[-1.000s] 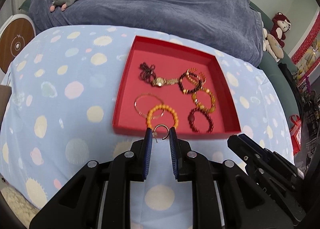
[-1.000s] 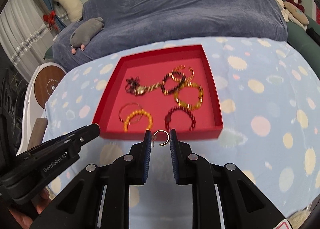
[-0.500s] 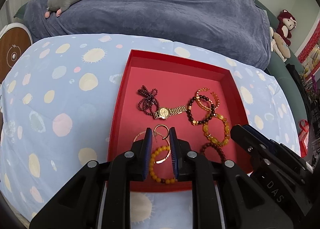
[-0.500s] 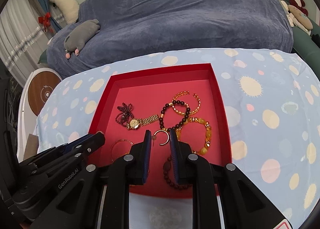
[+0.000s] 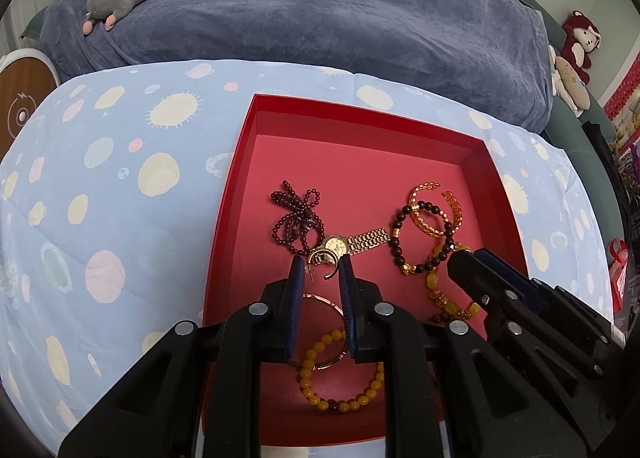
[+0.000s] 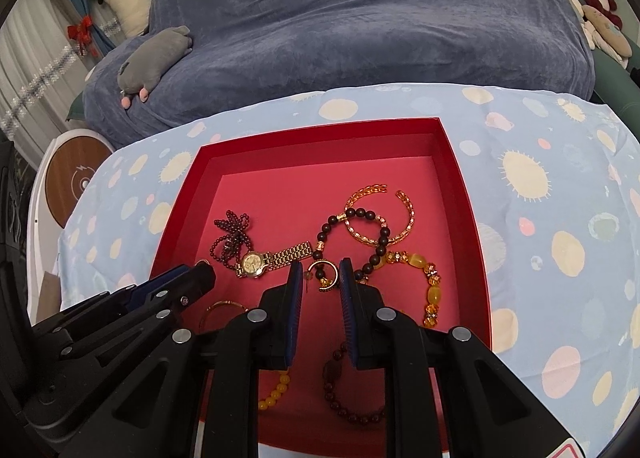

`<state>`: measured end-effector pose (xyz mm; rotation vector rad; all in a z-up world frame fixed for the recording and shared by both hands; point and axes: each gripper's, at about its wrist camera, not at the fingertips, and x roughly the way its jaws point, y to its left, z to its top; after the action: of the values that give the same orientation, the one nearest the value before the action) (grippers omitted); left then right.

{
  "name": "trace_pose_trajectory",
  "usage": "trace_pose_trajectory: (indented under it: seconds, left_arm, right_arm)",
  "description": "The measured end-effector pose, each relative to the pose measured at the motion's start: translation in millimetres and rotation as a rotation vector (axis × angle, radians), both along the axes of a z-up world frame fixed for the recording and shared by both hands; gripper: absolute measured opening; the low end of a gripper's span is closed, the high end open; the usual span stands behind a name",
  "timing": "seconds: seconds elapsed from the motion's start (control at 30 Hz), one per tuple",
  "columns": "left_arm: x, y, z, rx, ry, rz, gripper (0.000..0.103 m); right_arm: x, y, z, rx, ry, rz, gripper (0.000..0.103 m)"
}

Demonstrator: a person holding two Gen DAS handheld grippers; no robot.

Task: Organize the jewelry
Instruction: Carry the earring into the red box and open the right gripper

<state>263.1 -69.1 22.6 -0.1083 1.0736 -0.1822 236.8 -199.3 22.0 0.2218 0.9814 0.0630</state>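
Red tray point(image 5: 240, 162), pale-blue spotted cloth point(image 5: 100, 178), yellow bead bracelet point(image 5: 340, 402)

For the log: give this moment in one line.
left gripper: shut on left hoop | right gripper: shut on right hoop | both over tray

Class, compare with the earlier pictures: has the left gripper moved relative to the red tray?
Yes. The left gripper has advanced over the red tray's near edge, towards the watch.

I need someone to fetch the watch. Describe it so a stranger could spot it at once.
Find the red tray on the spotted blue cloth. Near its middle, among the bracelets, lies the watch, beside a bow of dark red beads. It is the only piece with a round pale dial and a flat gold link band; everything around it is beads or plain hoops.
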Motion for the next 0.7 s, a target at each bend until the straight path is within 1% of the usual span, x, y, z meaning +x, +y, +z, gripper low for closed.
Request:
trace_pose_trajectory:
  seconds: [0.3, 0.57, 0.6, 0.63, 0.7]
  left_arm:
    - [1.1, -1.5, -1.8, 0.005, 0.007, 0.007, 0.018]
    - [-0.1, 0.0, 2.4, -0.001, 0.008, 0.018, 0.018]
    - [-0.2, 0.3, 3.0, -0.001, 0.007, 0.019, 0.020]
    - [-0.7, 0.3, 3.5, 0.001, 0.008, 0.021, 0.024]
    - [-2.7, 0.9, 5.6, 0.005, 0.003, 0.026, 0.028]
  right_arm:
    - [2.7, 1.1, -4.1, 0.005, 0.010, -0.001, 0.018]
    - [2.7, 0.2, -0.2, 0.014, 0.009, -0.002, 0.019]
    - [2.5, 0.3, 0.6, 0.013, 0.008, -0.003, 0.020]
    - [2.6, 0.3, 0.6, 0.012, 0.008, -0.002, 0.020]
    - [1.9, 0.7, 2.3, 0.010, 0.006, -0.001, 0.020]
